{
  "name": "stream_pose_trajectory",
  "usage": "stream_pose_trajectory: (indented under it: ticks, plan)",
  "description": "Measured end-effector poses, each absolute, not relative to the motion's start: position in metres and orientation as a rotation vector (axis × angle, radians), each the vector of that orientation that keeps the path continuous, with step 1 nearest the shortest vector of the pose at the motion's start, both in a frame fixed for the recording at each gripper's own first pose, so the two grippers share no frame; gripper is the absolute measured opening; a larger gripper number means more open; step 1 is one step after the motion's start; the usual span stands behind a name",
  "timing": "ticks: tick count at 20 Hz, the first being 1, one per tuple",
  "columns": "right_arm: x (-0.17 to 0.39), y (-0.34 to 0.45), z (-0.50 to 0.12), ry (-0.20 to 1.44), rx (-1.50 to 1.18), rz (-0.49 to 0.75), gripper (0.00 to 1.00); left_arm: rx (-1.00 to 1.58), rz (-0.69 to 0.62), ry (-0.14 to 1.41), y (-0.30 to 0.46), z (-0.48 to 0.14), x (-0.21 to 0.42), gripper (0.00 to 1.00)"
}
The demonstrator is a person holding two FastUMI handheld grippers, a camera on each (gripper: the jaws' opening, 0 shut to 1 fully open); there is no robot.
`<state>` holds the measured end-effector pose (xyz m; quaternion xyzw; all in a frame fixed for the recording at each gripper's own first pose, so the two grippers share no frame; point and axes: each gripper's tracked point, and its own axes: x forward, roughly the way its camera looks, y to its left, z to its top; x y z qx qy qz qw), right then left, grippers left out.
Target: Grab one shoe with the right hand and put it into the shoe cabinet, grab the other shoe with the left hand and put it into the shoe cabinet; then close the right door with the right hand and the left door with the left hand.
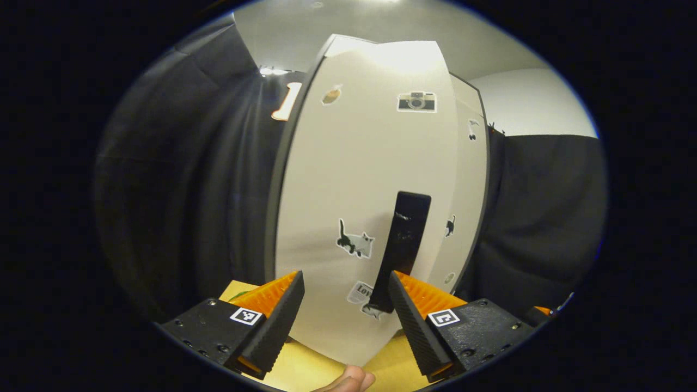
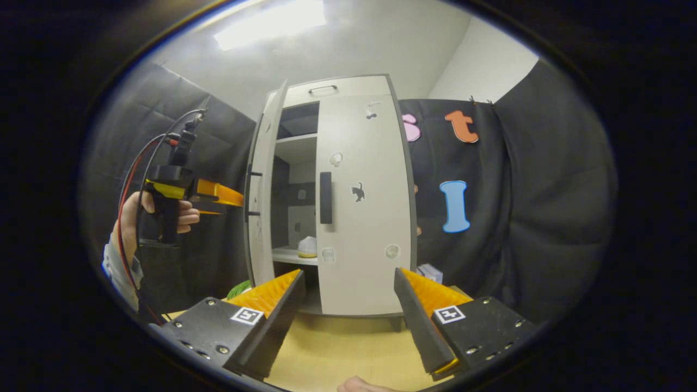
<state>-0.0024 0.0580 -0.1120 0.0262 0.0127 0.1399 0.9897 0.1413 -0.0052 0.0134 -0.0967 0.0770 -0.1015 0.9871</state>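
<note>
In the left gripper view the cabinet's white left door (image 1: pixel 348 179), dotted with stickers, stands close in front of me. Its black handle (image 1: pixel 405 250) rises just above the right finger of my left gripper (image 1: pixel 346 305), which is open with nothing between its fingers. The right gripper view has the shoe cabinet (image 2: pixel 337 87) with its right door (image 2: pixel 362 218) closed and its left door (image 2: pixel 264 207) partly open. A pale shoe (image 2: pixel 307 247) rests on a shelf inside. A hand holds the left gripper (image 2: pixel 231 202) beside the left door's outer face. My right gripper (image 2: pixel 348 310) is open and empty, back from the cabinet.
The cabinet stands on a yellow wooden table (image 2: pixel 337 343). A small white box (image 2: pixel 430 271) sits at the cabinet's right foot, and something green (image 2: pixel 239 288) lies by its left foot. Black cloth walls close in both sides. A fingertip (image 1: pixel 351 378) shows at the bottom edge.
</note>
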Motion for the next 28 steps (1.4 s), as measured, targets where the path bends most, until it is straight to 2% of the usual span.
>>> stream_pose_trajectory:
  ticks: [5, 6, 7, 19, 28]
  plan:
    - [0.003, 0.047, -0.115, 0.042, 0.057, 0.257, 0.98, -0.143, -0.165, 0.102, -0.003, 0.008, 0.138, 0.95]
    - [0.005, 0.045, -0.115, 0.045, 0.055, 0.252, 0.98, -0.14, -0.165, 0.098, -0.001, 0.008, 0.136, 0.9]
    - [0.006, 0.045, -0.115, 0.048, 0.06, 0.248, 0.98, -0.146, -0.163, 0.102, 0.002, 0.005, 0.128, 0.95]
    - [0.003, 0.049, -0.098, 0.042, 0.05, 0.192, 0.98, -0.086, -0.182, 0.074, 0.014, -0.017, 0.029, 0.95]
    - [-0.028, 0.063, -0.103, 0.041, 0.04, 0.215, 0.98, -0.125, -0.168, 0.146, 0.012, -0.077, -0.049, 0.95]
